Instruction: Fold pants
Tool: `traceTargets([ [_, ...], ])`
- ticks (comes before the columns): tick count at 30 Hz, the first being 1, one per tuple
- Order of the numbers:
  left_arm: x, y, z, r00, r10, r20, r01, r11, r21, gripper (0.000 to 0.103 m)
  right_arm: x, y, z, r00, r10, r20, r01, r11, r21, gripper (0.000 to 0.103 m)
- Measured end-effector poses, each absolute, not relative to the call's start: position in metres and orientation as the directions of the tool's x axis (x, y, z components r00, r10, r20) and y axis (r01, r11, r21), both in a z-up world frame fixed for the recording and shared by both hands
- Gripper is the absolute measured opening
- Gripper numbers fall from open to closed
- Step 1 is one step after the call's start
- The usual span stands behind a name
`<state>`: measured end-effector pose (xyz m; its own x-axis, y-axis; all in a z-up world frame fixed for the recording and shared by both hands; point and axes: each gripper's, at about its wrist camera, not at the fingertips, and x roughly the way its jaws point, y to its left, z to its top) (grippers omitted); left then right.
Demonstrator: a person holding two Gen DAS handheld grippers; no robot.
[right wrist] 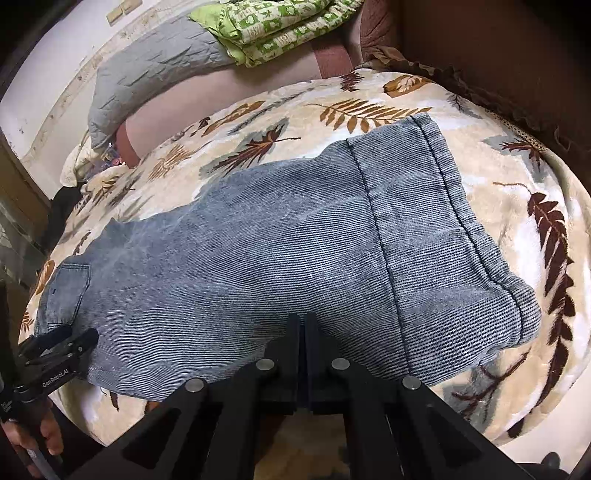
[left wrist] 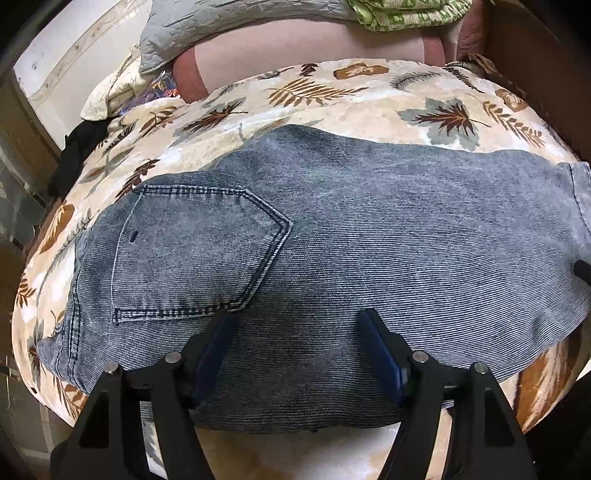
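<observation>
bed [left wrist: 332, 99]: big one, covered in a cream blanket with brown and grey leaf prints, takes up most of both views
pants [left wrist: 332, 229]: faded blue denim, lying flat across the middle of the bed, look folded lengthwise with one leg on top of the other; waist end sits toward the left wrist view's left side, hem end off to its right
pink pillow [left wrist: 306, 44]: long bolster-ish thing along the far edge of the bed, beyond the pants
grey quilt [right wrist: 159, 62]: crumpled on the far side of the pants, draped over the pink pillow
green patterned cloth [right wrist: 273, 29]: bunched up next to the grey quilt, also beyond the pants
back pocket [left wrist: 199, 251]: dark stitching, facing up at the waist end of the pants
hem [right wrist: 461, 229]: double stitched cuff at the opposite end of the pants from the pocket
left gripper [left wrist: 295, 354]: hovering over the near edge of the pants just beside the pocket, jaws spread wide, blue pads facing each other, nothing pinched between them
right gripper [right wrist: 303, 325]: over the near edge of the pants closer to the hem, jaws pressed together; can't see any denim caught in them
hand [right wrist: 40, 432]: wrapped around the left gripper's handle, near the waist end of the pants
</observation>
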<state>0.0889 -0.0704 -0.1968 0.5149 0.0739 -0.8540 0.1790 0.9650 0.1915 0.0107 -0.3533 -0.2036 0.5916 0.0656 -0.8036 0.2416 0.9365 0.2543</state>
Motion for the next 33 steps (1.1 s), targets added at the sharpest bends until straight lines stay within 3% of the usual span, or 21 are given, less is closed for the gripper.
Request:
traceTargets([
  [6,0.089,-0.067,-0.2,0.533,0.092,-0.841,0.155,0.967,0.204,0.083,0.007,-0.356,-0.207,0.617,0.08,-0.783,0.244,0.926,0.287,0.004],
  [12,0.094,-0.057,-0.205,0.535,0.101,-0.839,0.104,0.977,0.185,0.102,0.006,-0.351,-0.208,0.638,0.054,-0.768,0.24,0.934,0.264,0.004],
  [20,0.092,-0.061,-0.198,0.522,0.108,-0.846,0.114,0.974,0.195,0.103,0.006,-0.349,-0.197,0.605,0.07,-0.793,0.227,0.94,0.256,0.005],
  [26,0.069,-0.092,-0.161,0.595,-0.007,-0.804,0.238,0.957,0.168,0.103,-0.034,-0.387,-0.167,0.725,0.141,-0.674,0.229,0.873,0.43,0.005],
  [28,0.061,-0.104,-0.147,0.6,-0.059,-0.798,0.281,0.949,0.141,0.103,-0.048,-0.396,-0.162,0.741,0.135,-0.657,0.25,0.854,0.457,0.012],
  [29,0.059,-0.108,-0.142,0.599,-0.08,-0.796,0.3,0.945,0.131,0.103,-0.056,-0.402,-0.163,0.745,0.137,-0.653,0.261,0.841,0.474,0.027],
  [30,0.056,-0.111,-0.138,0.599,-0.097,-0.795,0.315,0.941,0.123,0.103,-0.064,-0.406,-0.164,0.749,0.145,-0.647,0.267,0.827,0.495,0.05],
  [31,0.054,-0.115,-0.135,0.601,-0.11,-0.792,0.326,0.938,0.116,0.103,-0.074,-0.411,-0.166,0.762,0.15,-0.63,0.273,0.808,0.522,0.06],
  [33,0.05,-0.12,-0.129,0.605,-0.127,-0.786,0.338,0.935,0.109,0.103,-0.084,-0.416,-0.167,0.78,0.128,-0.612,0.289,0.794,0.534,0.066],
])
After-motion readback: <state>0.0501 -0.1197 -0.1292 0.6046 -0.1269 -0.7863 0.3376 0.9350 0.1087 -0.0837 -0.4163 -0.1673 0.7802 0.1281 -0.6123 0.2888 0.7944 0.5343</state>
